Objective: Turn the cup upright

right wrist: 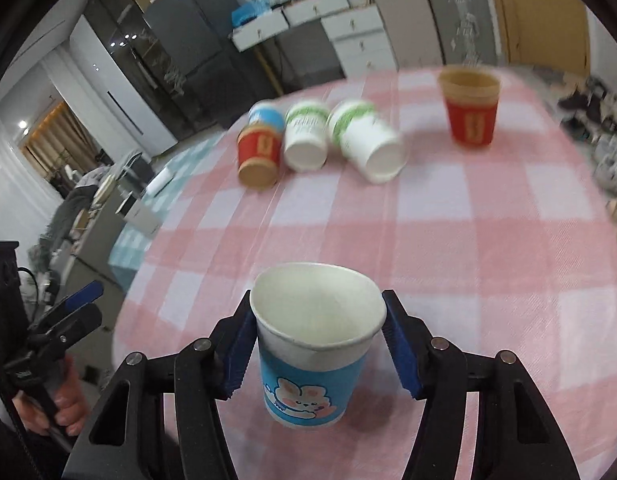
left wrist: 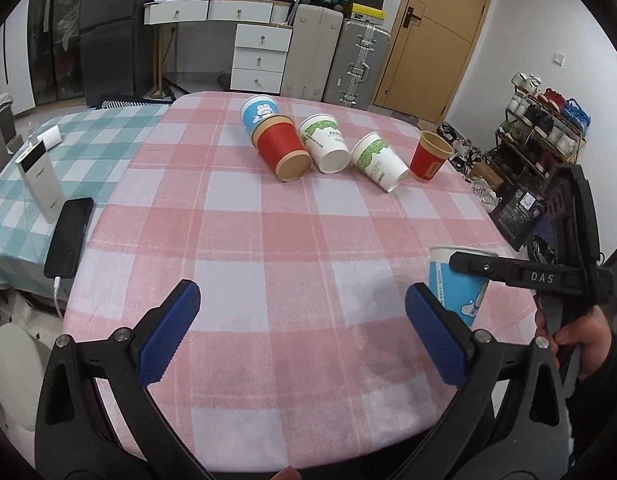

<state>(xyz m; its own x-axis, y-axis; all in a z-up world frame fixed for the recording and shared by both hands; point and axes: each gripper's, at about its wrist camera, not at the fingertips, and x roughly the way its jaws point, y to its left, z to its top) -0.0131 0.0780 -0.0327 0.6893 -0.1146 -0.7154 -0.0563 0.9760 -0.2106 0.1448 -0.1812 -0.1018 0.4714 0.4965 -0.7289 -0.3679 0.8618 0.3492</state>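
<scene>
Ribbed blue pads [right wrist: 400, 350] pinching paper cup [right wrist: 314, 354]

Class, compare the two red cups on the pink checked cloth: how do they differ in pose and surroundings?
The right-hand red cup stands upright, mouth up; the left-hand red cup lies on its side, mouth toward the camera. The upright one stands alone; the lying one touches a blue cup behind it. Both have red walls and brown rims.

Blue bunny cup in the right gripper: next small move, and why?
Probably set it down and open. The blue bunny cup sits mouth-up between the right gripper fingers, its rim slightly dented by the squeeze, over the pink checked cloth. Whether its base touches the cloth, I cannot tell.
</scene>
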